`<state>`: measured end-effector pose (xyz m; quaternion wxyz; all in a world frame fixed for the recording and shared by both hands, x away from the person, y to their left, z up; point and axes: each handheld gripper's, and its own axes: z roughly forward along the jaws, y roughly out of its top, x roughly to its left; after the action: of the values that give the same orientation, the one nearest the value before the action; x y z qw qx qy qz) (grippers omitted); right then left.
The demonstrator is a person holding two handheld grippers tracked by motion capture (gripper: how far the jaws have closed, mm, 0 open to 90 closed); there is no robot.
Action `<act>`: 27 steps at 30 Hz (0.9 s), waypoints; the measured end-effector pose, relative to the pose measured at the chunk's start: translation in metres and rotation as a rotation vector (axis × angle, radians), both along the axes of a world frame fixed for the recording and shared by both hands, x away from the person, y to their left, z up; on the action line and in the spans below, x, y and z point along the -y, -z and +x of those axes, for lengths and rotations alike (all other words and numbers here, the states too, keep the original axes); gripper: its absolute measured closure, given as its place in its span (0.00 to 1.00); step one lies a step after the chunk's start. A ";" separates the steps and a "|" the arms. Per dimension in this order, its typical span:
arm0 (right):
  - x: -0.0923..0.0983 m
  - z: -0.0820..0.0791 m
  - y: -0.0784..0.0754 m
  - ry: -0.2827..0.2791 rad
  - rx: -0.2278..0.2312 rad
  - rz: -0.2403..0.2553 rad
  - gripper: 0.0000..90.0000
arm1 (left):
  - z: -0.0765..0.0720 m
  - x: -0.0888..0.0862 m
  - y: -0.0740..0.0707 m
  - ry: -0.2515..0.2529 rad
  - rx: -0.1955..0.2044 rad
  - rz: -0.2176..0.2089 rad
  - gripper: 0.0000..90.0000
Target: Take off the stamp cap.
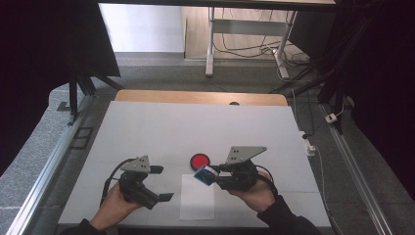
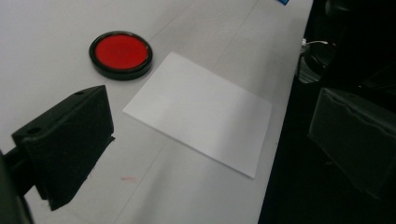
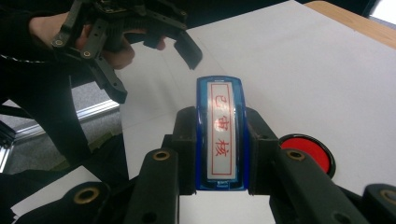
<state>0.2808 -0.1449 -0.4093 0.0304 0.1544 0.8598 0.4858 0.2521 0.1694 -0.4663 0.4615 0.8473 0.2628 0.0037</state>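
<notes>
Table [image 1: 147, 127]: white top, wooden edge showing at far side. On it: red ink pad [image 1: 199, 160] in black case, just ahead-left of right gripper [image 1: 208, 177]; white paper sheet [image 1: 196, 198] flat, below that gripper's jaws, right of left gripper [image 1: 164, 183].

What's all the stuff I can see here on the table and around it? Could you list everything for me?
Blue plastic stamp with a white label of red characters: one, held between the jaws of the right tool, above the near middle of the table.
Round red ink pad in a black rim: one, on the table beside the paper's far end.
White paper sheet: one, flat on the table near its front edge.
White-topped table: one, wooden strip at its far edge.
White-legged desk frame: one, on the floor beyond, cables under it.
Left tool: one, black, jaws open, held in the left hand.
Right tool: one, black, shut on the stamp.
</notes>
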 end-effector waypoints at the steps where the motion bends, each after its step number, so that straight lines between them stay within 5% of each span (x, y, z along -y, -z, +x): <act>1: 0.000 0.000 0.000 0.000 0.000 0.000 0.78 | 0.002 0.002 0.000 0.007 0.003 -0.002 0.00; 11: -0.005 0.000 0.002 -0.032 -0.004 0.009 0.78 | 0.016 0.023 -0.002 0.101 -0.012 -0.059 0.00; 27: -0.011 -0.001 0.001 -0.078 -0.018 0.032 0.78 | 0.028 0.054 -0.006 0.236 0.012 -0.064 0.02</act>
<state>0.2797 -0.1336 -0.4106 0.0010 0.1256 0.8575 0.4989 0.2801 0.1150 -0.4604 0.4871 0.8572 0.1585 -0.0539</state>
